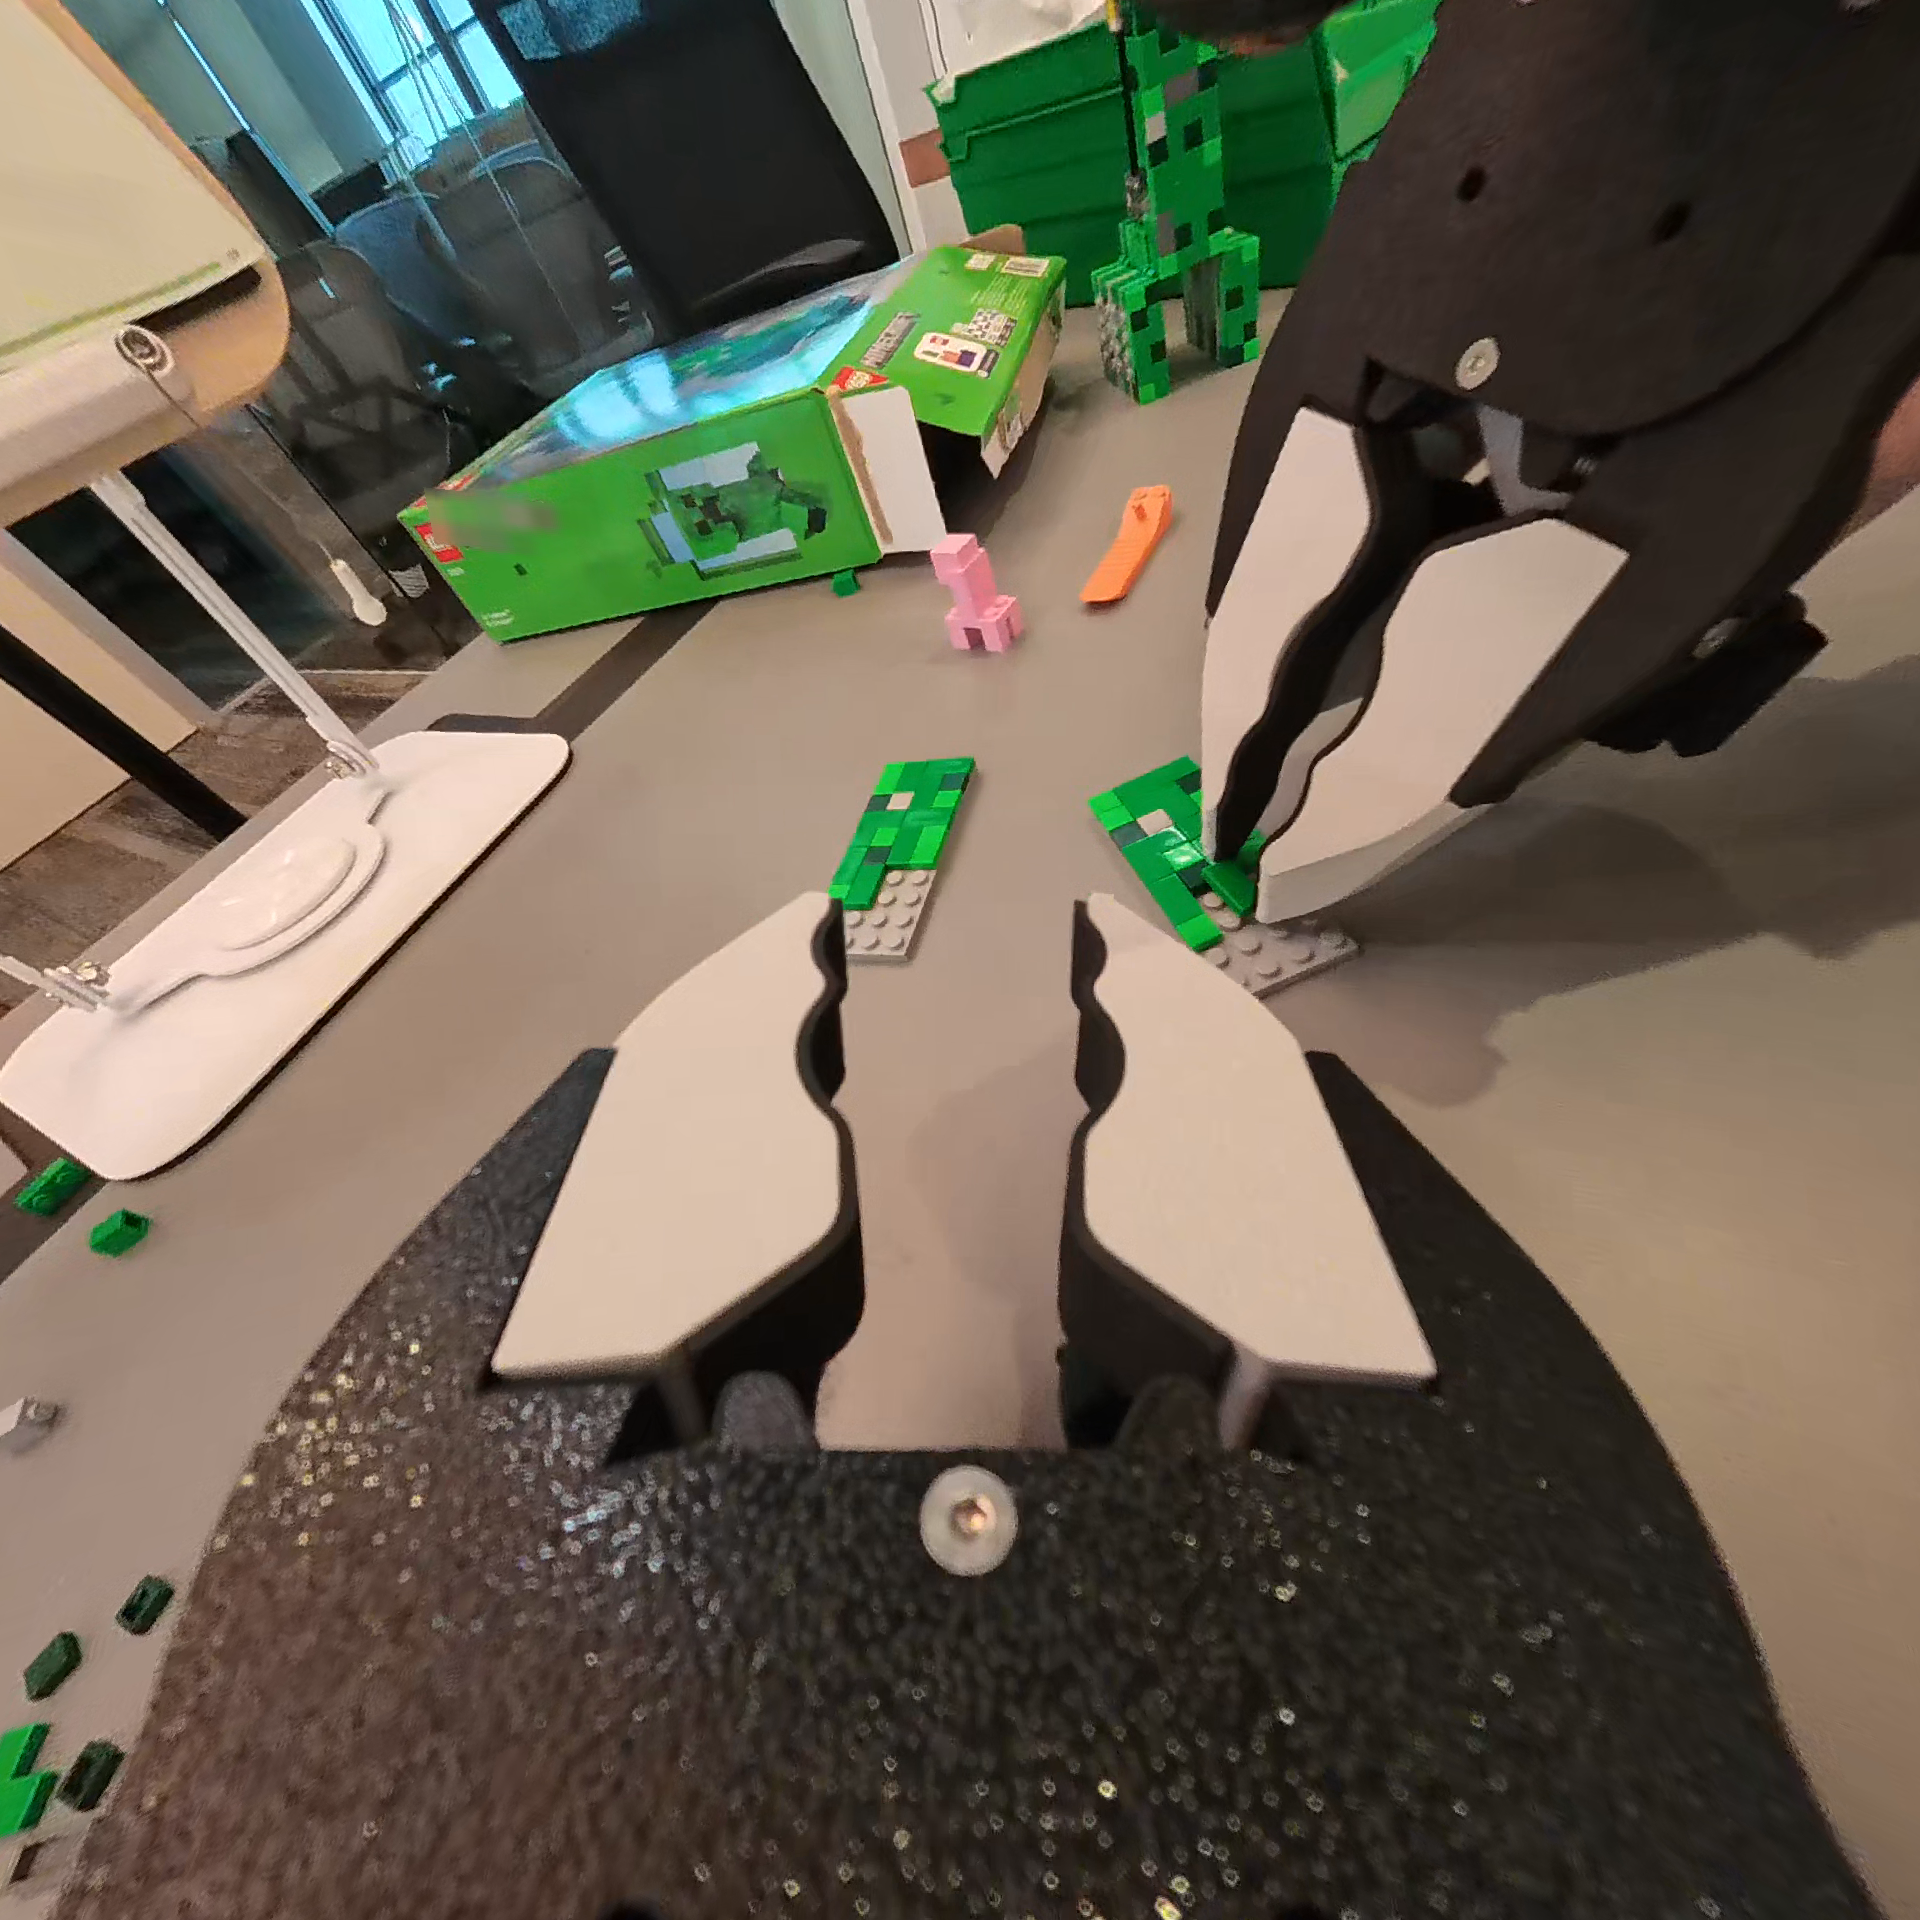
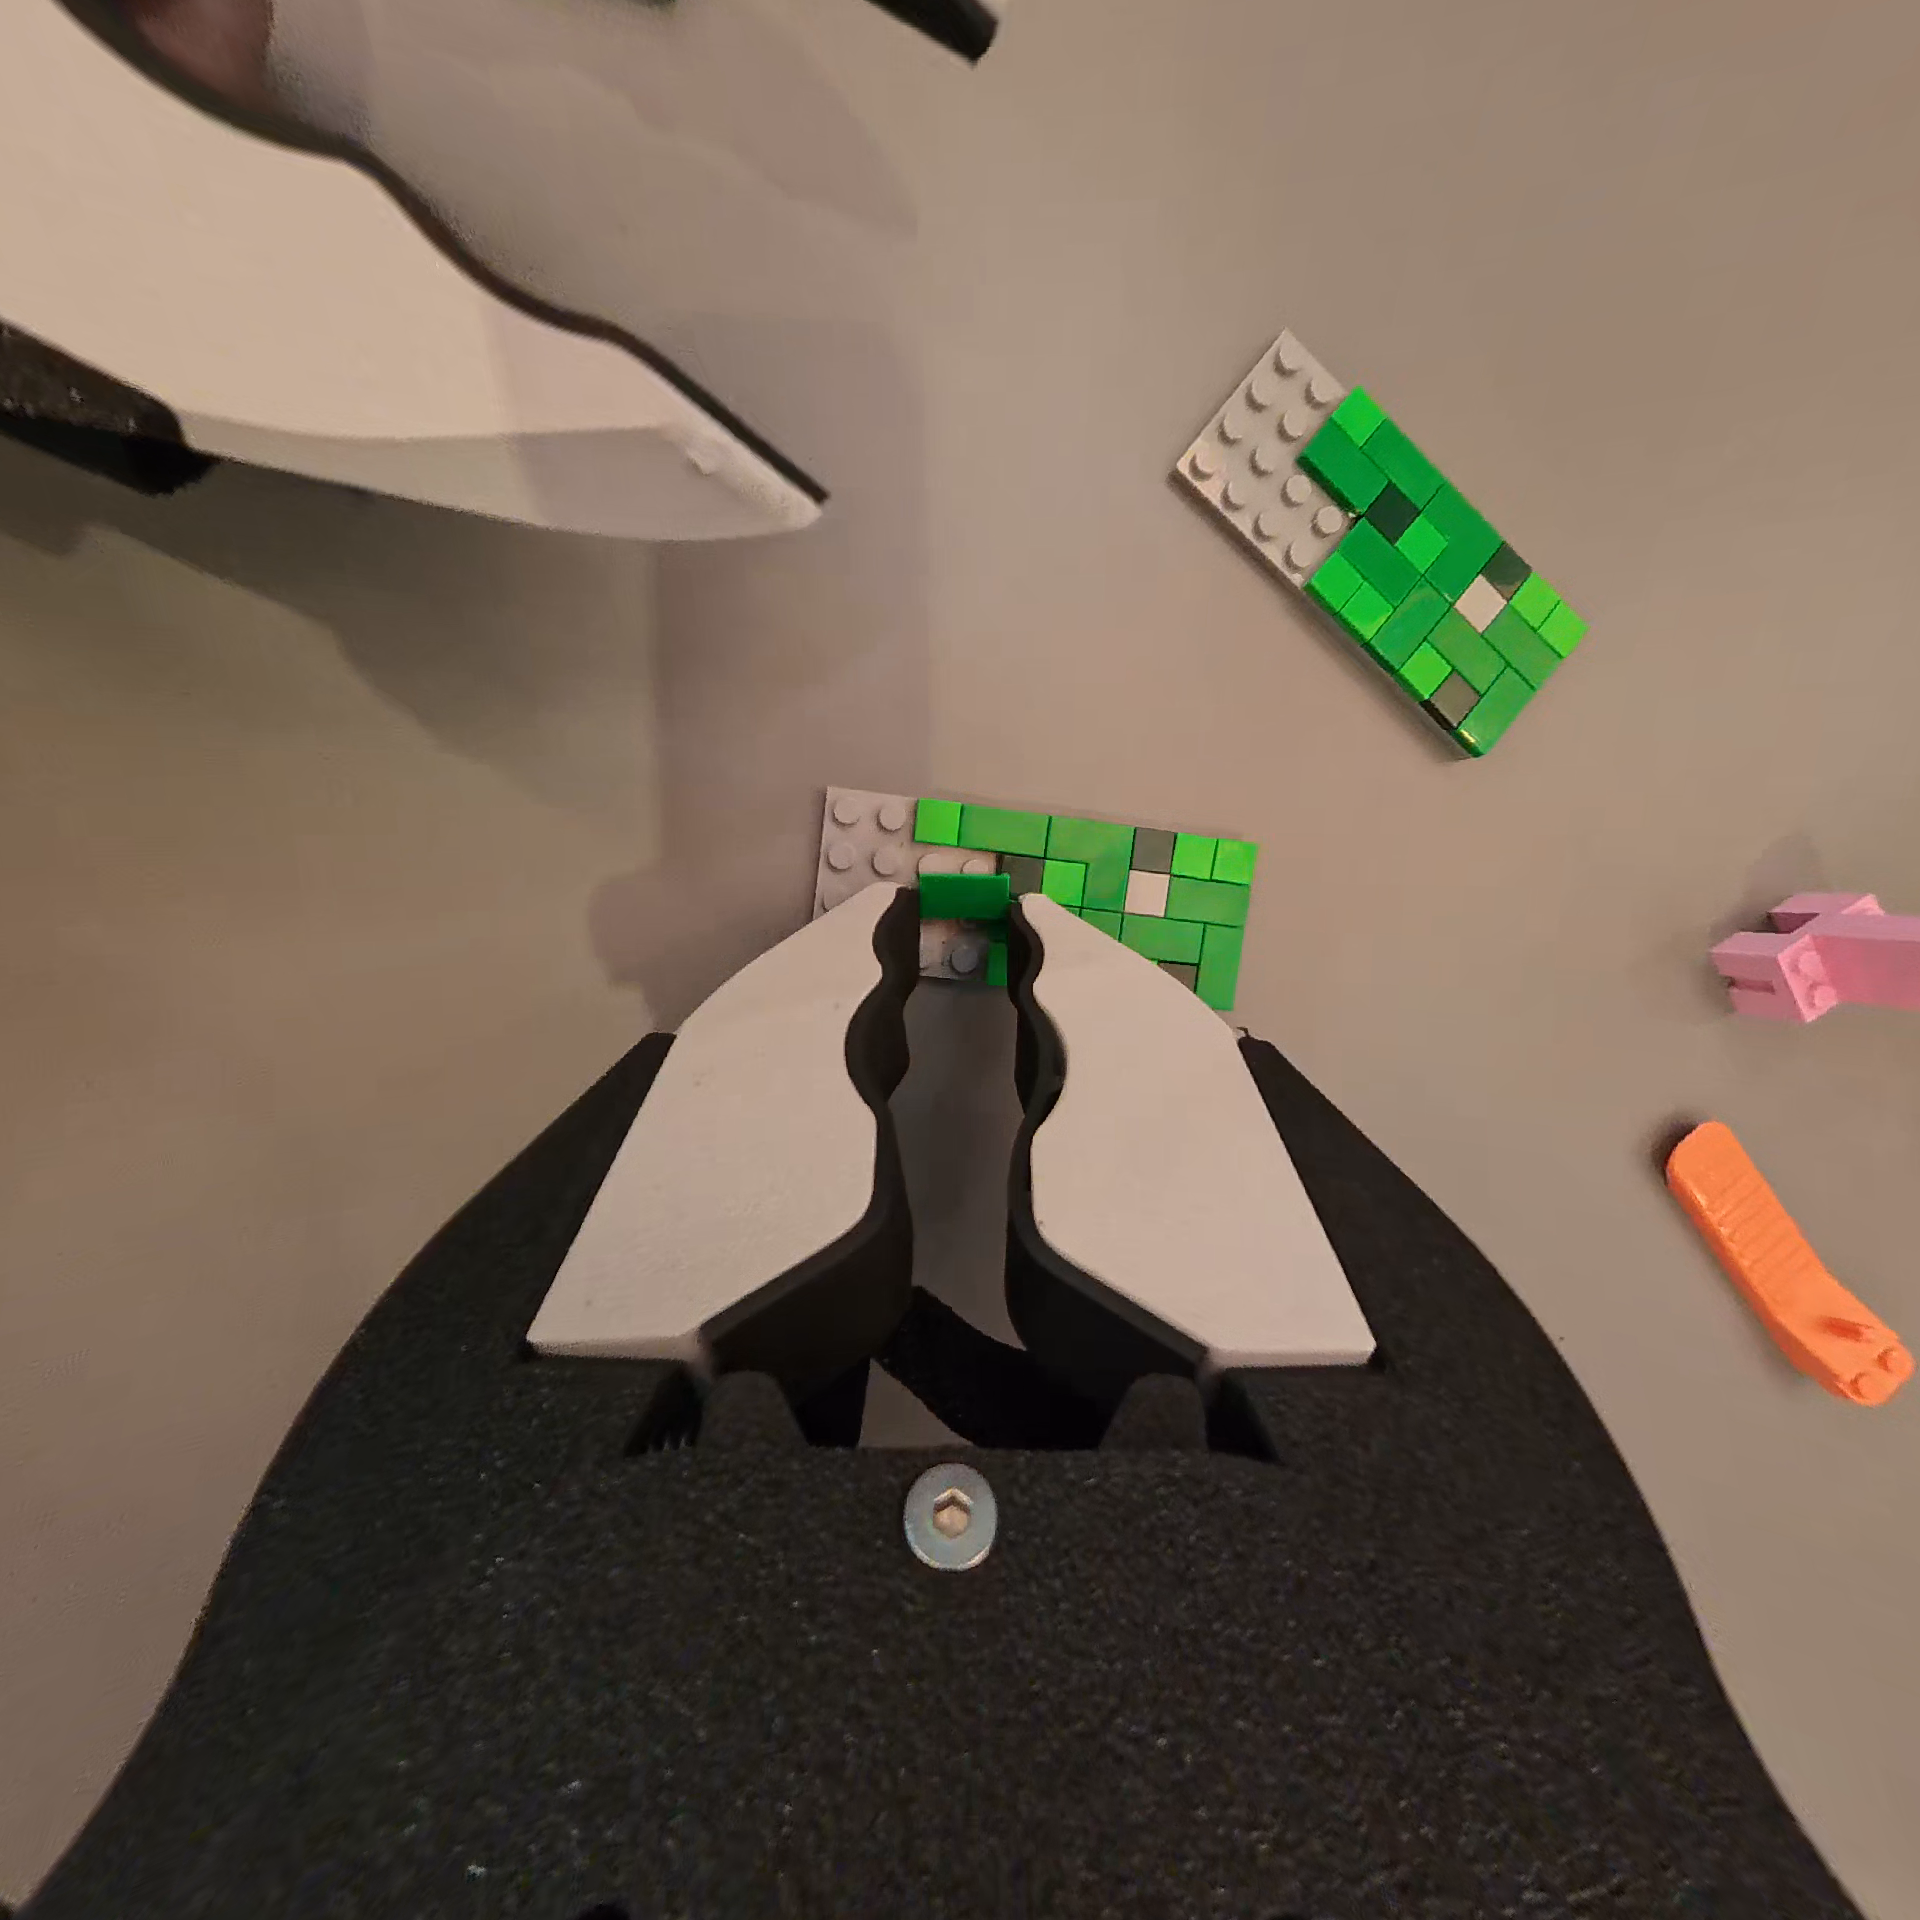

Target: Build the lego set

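Observation:
My right gripper (image 2: 964, 902) is shut on a small flat green tile (image 2: 964, 896) and holds it just over the bare studs of a grey plate (image 2: 857, 842) partly covered with green tiles. In the left wrist view the right gripper (image 1: 1242, 868) points down onto that plate (image 1: 1288, 951), with the tile (image 1: 1234, 881) at its tips. My left gripper (image 1: 956, 935) is open and empty, low over the grey table, between that plate and a second tiled grey plate (image 1: 883, 930). That second plate also shows in the right wrist view (image 2: 1257, 447).
A pink block figure (image 1: 975, 594) and an orange brick separator (image 1: 1127, 543) lie beyond the plates. A green box (image 1: 665, 499), a tall green block figure (image 1: 1179, 260) and green bins (image 1: 1039, 156) stand farther back. A white lamp base (image 1: 312, 914) and loose green tiles (image 1: 114, 1231) are at left.

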`<action>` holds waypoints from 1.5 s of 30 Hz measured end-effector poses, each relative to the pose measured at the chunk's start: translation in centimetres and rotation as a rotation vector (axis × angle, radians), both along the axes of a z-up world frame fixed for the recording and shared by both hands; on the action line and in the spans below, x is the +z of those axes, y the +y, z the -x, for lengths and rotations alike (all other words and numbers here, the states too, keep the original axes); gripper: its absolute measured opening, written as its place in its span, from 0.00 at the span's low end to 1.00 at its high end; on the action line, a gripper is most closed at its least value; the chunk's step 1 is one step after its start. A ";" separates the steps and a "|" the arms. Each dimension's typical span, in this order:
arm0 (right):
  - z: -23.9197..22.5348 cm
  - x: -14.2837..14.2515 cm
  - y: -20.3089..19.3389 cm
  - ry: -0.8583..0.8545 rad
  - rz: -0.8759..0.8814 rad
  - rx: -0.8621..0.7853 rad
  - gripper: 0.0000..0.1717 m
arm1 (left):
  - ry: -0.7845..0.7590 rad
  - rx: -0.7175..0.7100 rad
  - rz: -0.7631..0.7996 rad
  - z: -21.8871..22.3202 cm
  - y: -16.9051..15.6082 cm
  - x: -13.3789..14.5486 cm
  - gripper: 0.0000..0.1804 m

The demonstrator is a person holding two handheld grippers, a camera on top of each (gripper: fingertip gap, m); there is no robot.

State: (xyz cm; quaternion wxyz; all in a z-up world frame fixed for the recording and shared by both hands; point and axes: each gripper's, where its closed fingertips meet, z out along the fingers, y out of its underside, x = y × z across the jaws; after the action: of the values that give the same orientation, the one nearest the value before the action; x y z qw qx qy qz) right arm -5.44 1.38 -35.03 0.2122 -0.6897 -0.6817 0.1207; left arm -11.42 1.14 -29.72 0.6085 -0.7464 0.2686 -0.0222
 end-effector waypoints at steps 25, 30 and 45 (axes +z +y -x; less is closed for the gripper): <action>-0.5 -0.5 2.2 0.173 0.214 1.071 0.33 | -0.109 -0.182 0.046 -3.1 -4.3 0.2 0.31; 0.0 -0.7 2.8 0.190 0.230 1.142 0.22 | -0.145 -0.128 0.106 -2.7 -4.3 -0.1 0.30; -0.8 0.3 3.2 0.324 0.206 1.038 0.21 | 0.001 0.006 0.521 -6.1 0.5 -5.9 0.40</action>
State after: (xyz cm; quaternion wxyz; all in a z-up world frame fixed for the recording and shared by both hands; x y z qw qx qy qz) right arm -4.62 4.59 -34.71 0.1584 -0.2528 -0.8756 0.3800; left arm -5.35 1.65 -35.66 0.3956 -0.8788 0.2518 -0.0881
